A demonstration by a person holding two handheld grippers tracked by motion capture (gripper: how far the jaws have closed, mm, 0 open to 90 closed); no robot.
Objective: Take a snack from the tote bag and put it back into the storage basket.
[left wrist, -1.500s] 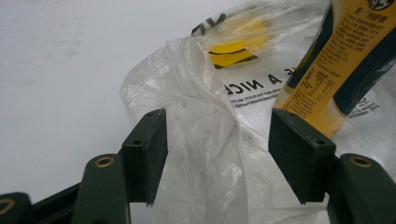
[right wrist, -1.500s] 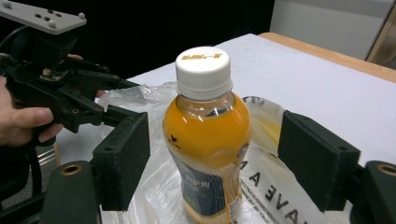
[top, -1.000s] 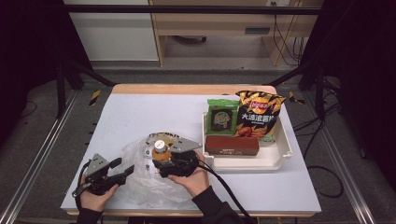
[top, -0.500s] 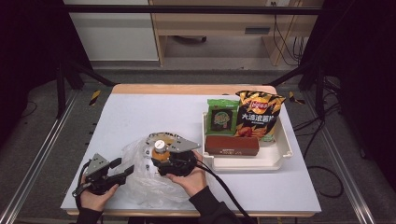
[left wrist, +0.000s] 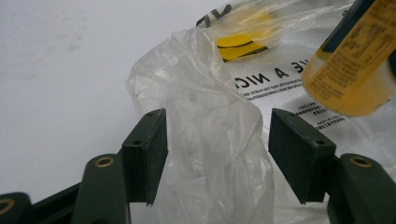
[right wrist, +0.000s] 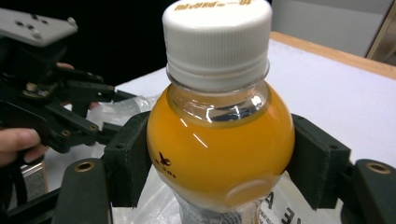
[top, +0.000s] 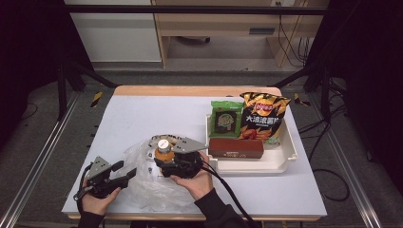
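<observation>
My right gripper [right wrist: 219,161] is shut on an orange juice bottle [right wrist: 219,140] with a white cap, and its two pads press the bottle's round shoulder. In the high view the bottle [top: 163,146] stands upright in the right gripper [top: 166,159], over a crumpled clear plastic bag [top: 147,185] near the table's front edge. My left gripper [left wrist: 217,158] is open, and a raised fold of the plastic bag [left wrist: 210,135] stands between its jaws without being pinched. The bottle's yellow label [left wrist: 355,60] hangs at the upper right of that view. From above, the left gripper [top: 124,174] lies at the bag's left edge.
A white tray [top: 285,166] at the right holds a green packet [top: 226,118], a bag of crisps [top: 263,116] and a brown box [top: 235,148]. The white table top [top: 142,118] stretches behind the bag. A person's hand and the left gripper [right wrist: 56,112] sit beyond the bottle.
</observation>
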